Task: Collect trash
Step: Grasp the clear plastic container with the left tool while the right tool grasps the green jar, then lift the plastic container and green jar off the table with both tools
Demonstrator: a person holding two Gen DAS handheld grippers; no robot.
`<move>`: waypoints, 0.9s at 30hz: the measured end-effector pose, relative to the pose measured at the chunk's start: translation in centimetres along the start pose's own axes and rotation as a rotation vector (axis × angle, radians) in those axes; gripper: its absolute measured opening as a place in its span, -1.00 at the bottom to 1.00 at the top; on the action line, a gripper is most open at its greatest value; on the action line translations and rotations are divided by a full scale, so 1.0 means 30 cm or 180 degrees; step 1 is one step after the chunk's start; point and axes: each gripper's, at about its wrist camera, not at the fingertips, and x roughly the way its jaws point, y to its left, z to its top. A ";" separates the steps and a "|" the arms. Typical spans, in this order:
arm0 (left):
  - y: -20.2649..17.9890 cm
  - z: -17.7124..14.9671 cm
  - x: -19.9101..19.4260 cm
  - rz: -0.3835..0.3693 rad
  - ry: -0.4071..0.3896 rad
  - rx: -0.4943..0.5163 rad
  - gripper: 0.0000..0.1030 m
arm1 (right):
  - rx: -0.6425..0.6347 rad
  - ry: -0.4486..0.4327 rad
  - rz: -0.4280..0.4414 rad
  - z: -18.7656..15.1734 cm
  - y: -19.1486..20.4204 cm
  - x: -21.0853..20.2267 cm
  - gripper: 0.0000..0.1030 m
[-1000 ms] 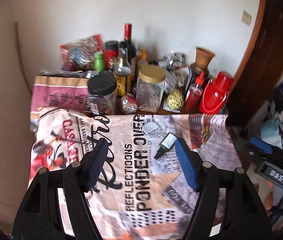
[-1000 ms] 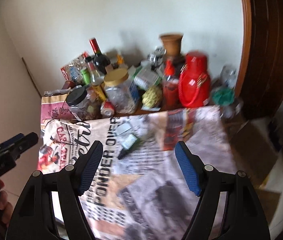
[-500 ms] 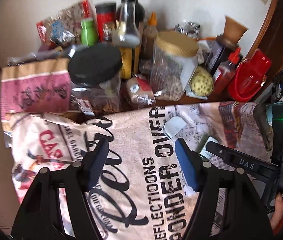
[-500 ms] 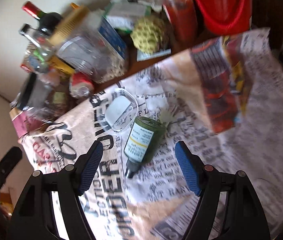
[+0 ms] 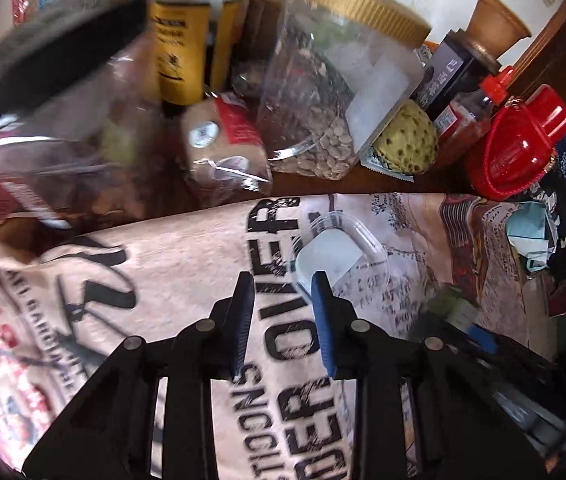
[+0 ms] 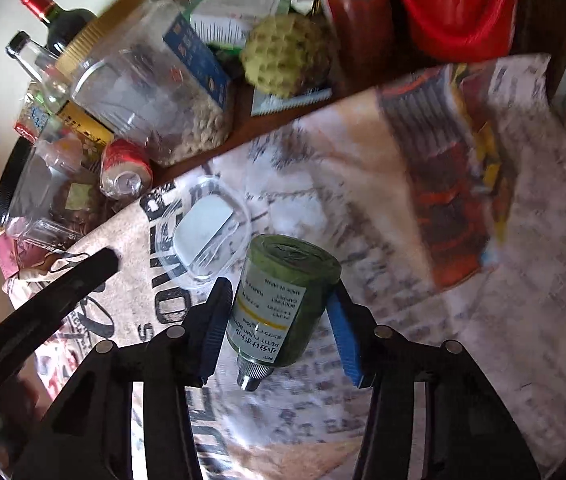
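I am looking down at the table (image 5: 323,188), most of it under a printed cloth (image 6: 363,184) that is lying loose and rumpled. The far edge is crowded: a jar (image 5: 315,120), bottles and a red jug (image 5: 519,148) are standing shoulder to shoulder, so I judge the open room is all toward me and to the right, over the cloth. Lifting straight up and back looks like the safe way out.

My right gripper (image 6: 278,288) is pointing steeply down and straddling the green bottle (image 6: 283,308), which is lying on its side mid-cloth with its nozzle (image 6: 249,380) toward me. Its jaws have just been closing with the bottle between them. The right pad looks to be touching the bottle's side and the left pad is sitting just beside it, so I cannot tell whether the pinch is made. I am expecting the bottle to be light, stiff and round, so it may roll or slip. Across the labelled middle is where I want the pads.

My left gripper (image 5: 281,278) has just been closing too. Its jaws are narrowed but still apart, with only cloth between them. The clear tub (image 5: 335,256) is lying just beside the bottle, its near corner at my left gripper's right pad. It looks thin, springy and easily cracked, so I would take it by the rim.
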 end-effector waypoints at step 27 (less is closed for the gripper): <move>-0.069 0.015 0.030 0.0152 -0.0068 -0.0163 -0.98 | -0.0016 -0.0541 -0.0146 0.040 -0.191 -0.318 -0.17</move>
